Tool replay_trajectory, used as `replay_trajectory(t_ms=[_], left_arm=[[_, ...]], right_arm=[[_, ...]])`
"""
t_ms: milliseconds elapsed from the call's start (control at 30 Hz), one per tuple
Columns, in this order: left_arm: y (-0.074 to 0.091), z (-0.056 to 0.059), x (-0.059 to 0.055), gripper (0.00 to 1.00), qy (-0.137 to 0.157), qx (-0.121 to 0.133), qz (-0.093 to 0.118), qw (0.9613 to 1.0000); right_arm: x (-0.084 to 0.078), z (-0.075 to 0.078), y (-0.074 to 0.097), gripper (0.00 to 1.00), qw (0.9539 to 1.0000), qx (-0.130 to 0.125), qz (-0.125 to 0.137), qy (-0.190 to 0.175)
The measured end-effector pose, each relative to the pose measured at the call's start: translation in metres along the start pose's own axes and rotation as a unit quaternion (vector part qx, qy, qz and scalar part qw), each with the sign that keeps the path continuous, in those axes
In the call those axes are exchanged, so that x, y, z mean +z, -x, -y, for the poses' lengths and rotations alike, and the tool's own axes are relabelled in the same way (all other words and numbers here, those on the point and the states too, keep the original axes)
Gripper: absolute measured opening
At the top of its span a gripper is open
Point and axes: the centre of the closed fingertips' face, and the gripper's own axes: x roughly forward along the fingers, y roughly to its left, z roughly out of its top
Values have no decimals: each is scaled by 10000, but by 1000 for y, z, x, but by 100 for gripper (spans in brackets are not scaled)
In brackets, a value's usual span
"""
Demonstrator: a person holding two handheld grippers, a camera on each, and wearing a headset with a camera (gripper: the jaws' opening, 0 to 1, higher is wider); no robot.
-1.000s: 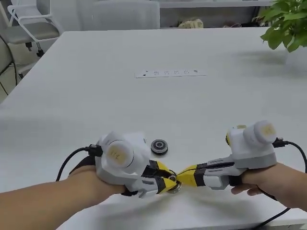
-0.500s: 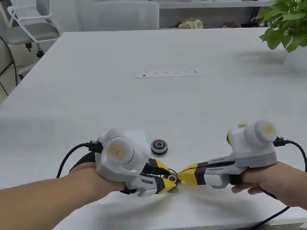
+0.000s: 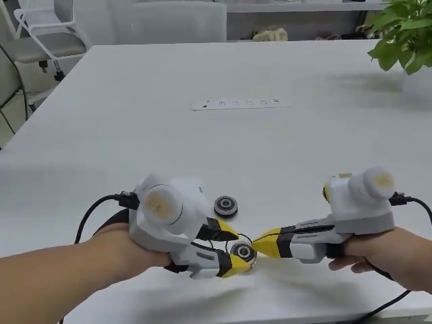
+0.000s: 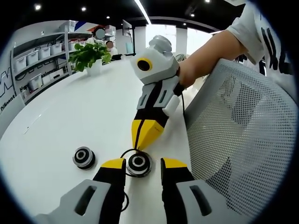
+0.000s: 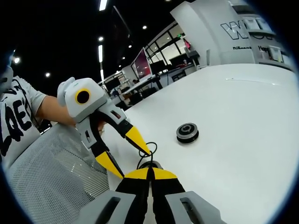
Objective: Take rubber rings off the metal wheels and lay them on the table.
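Head view: the left gripper (image 3: 234, 251) clamps a small silver metal wheel (image 3: 242, 253). The right gripper (image 3: 260, 246) has drawn back just right of it, uncovering it. A second metal wheel (image 3: 225, 206) lies just beyond on the white table (image 3: 270, 155).

Left gripper view: a thin black rubber ring (image 4: 123, 153) loops off the held wheel.

Right gripper view: the jaws are pinched together on that ring, which looks half-peeled.

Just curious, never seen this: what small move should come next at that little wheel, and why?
Probably draw the right tool away from the wheel: the left tool grips the wheel, and the right tool's jaws are shut on the rubber ring, which loops partly loose.
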Motion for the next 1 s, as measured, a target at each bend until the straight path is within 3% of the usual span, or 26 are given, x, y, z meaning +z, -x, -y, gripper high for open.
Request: replay_trajectory(t_ms=[667,1000], left_arm=[[39,-8,15,35,231,217,445,9985],[60,-17,11,38,277,430,546,9972]], right_arm=[[13,-11,0,0,9999,56,50,109],[20,-17,-2,0,9997,106,20,207]])
